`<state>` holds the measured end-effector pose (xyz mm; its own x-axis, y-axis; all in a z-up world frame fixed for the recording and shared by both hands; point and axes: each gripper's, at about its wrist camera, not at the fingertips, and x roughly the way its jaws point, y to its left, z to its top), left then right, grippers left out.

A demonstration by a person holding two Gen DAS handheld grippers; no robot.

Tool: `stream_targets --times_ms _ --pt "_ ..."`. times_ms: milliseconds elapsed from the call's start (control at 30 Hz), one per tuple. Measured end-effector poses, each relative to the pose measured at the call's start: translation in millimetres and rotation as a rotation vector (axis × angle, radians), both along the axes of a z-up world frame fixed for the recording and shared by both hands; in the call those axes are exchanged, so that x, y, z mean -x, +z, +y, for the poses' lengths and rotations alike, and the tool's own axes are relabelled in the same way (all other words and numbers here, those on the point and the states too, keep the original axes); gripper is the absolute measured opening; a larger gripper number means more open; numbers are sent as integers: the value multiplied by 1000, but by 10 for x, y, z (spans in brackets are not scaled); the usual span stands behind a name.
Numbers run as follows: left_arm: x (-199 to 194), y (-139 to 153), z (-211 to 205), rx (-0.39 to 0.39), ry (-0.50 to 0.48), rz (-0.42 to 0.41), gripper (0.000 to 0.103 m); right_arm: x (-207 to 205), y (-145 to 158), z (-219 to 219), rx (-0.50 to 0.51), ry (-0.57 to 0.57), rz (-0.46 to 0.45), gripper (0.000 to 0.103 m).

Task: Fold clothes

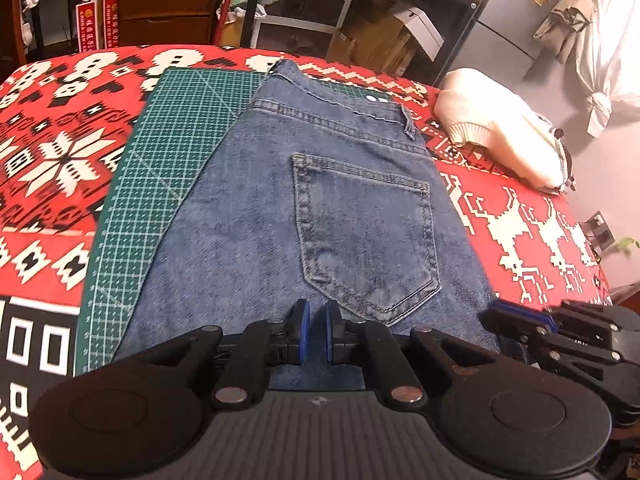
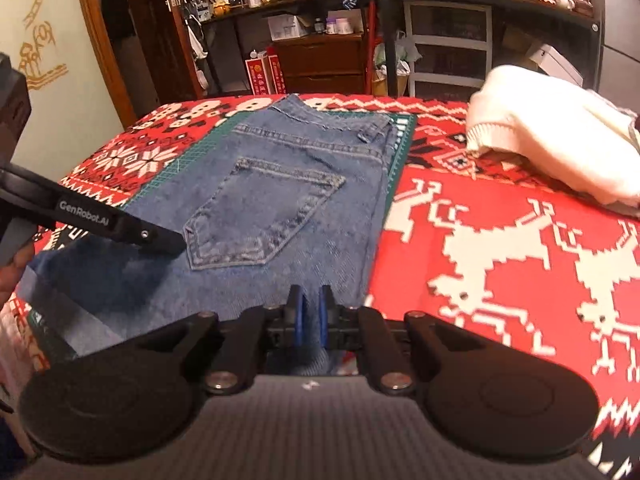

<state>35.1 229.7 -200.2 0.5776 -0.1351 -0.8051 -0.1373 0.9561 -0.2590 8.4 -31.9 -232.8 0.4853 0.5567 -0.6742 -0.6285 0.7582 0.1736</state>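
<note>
Here, blue jeans [image 1: 320, 208] spread flat over a green cutting mat [image 1: 172, 152] on a red patterned tablecloth [image 1: 52, 140], back pocket [image 2: 260, 216] upward, waistband at the far end, near end reaching toward both cameras and showing a paler turned-over flap at the lower left of the right wrist view. Left gripper [image 1: 317, 332] low over the near denim, blue pads drawn almost together with only a thin gap; cloth between them or not, cannot tell. Right gripper [image 2: 309, 318] likewise narrowed to a slit above the near edge beside the mat's border, hold on the fabric also unclear. Cream knit sweater [image 2: 560, 140] bunched off to the right, well apart from the jeans. Fits equally a lengthwise fold already laid and a further fold pending. Risks, as judged: a pinch catching only the top layer, leaving the lower one dragging and skewing the fold; uneven lift between the two sides, twisting the edge; heavy denim slipping from a shallow grip; mat sliding along the cloth under a pull.
</note>
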Motion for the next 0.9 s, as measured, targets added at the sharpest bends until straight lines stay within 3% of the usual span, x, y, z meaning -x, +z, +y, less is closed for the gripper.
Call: stream_targets --times_ms 133,333,533,800,900 --pt "88 21 30 2 1 -2 7 117 15 -107 4 0 7 9" --pt "281 103 -51 -2 -83 -2 7 286 149 -241 -4 0 -1 11" --pt "446 94 -132 -25 -155 16 7 424 249 9 11 138 -56 12" --pt "544 49 -77 -82 -158 28 7 447 66 113 47 172 2 11" --pt "594 138 -67 -51 -181 22 7 465 124 51 21 164 12 13"
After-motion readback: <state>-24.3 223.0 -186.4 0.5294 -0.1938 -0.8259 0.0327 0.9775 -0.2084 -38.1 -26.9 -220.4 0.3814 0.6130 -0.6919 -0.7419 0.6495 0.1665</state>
